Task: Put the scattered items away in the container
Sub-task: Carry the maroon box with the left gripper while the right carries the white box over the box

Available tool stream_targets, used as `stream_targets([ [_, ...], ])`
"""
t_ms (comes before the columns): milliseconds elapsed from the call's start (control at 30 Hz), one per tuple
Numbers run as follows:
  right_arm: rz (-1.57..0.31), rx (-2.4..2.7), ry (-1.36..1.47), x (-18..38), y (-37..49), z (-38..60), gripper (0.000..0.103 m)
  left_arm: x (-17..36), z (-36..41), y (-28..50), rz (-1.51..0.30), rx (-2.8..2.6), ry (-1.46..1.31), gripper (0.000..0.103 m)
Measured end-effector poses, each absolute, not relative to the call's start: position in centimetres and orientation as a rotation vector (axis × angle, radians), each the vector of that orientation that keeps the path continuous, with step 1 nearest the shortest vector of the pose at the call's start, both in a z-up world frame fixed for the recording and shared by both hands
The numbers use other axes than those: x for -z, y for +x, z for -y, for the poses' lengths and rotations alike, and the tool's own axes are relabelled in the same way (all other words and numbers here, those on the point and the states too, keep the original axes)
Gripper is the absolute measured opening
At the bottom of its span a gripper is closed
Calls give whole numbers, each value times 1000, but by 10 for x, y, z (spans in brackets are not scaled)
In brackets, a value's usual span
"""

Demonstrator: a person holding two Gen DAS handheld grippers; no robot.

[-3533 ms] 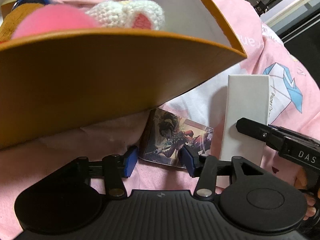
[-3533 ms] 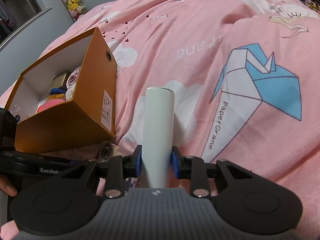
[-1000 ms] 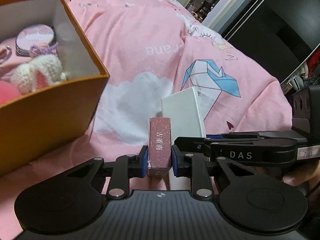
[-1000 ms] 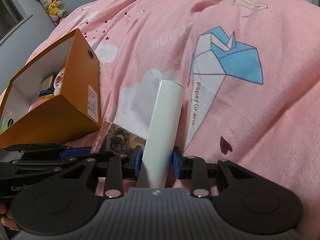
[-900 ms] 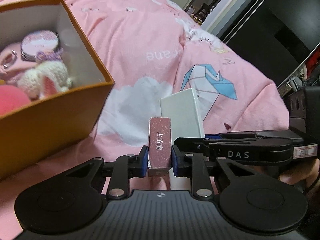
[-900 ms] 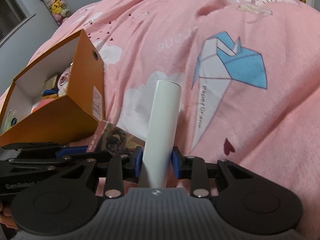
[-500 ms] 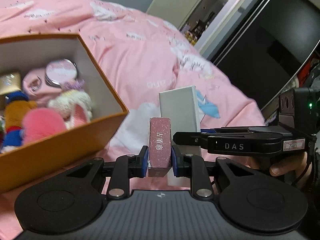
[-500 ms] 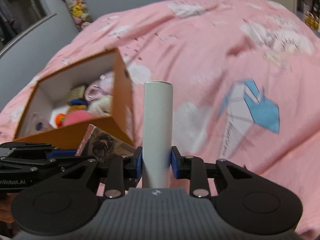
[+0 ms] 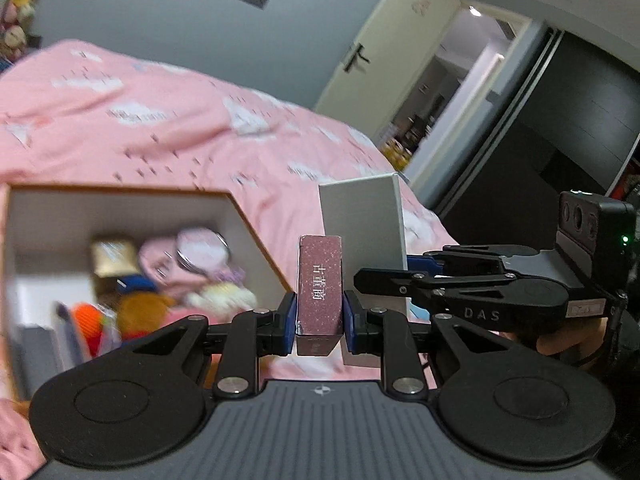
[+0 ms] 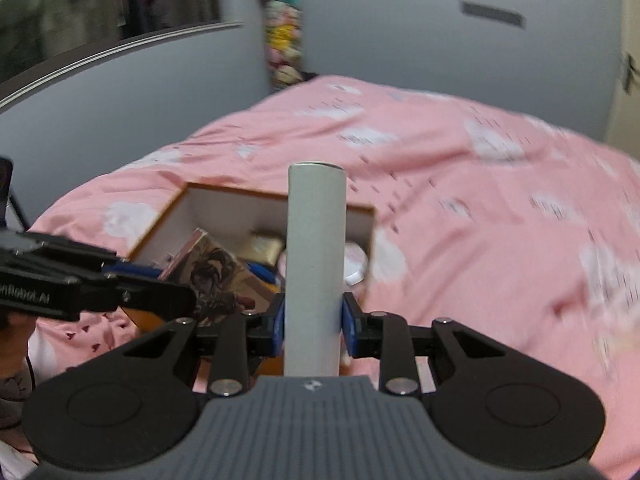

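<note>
My left gripper is shut on a small maroon card box with an illustrated face, also seen in the right wrist view. My right gripper is shut on a flat white box, also seen in the left wrist view. Both are held up in the air near the open orange box, which lies on the pink bed and holds plush toys, a round tin and other small items. In the right wrist view the orange box sits just beyond both held boxes.
The pink duvet spreads around the orange box. Grey walls, a door and a dark wardrobe stand beyond the bed. A shelf of plush toys hangs on the far wall.
Both grippers have risen from the duvet with their boxes and tilted up toward the room. The orange box now sits lower in both views, its inside more visible.
</note>
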State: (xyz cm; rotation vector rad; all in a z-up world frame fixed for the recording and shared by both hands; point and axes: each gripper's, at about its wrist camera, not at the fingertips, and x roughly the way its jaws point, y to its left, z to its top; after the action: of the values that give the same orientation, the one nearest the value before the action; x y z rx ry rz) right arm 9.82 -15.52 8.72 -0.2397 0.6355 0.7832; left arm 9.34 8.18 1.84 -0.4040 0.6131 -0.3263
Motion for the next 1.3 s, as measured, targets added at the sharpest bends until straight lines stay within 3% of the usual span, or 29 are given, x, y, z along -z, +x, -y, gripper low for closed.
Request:
stream_targets([
  [500,-494,-1004,-517,-89,139,40,31,-51,-177,104,-579,-18,-319,26],
  [700,-549,-1072,-576,-62,159,-7,31,-51,-198,102,-584,-84,-328,26],
  [1000,-662,-1137,-315,-37,189,-51,31,-41,-214,99,-597,-126,-362,26],
  [1300,-715,-1131,-455,-4,190,-78,31,-33,-217,102,-616,-138,-369,26],
])
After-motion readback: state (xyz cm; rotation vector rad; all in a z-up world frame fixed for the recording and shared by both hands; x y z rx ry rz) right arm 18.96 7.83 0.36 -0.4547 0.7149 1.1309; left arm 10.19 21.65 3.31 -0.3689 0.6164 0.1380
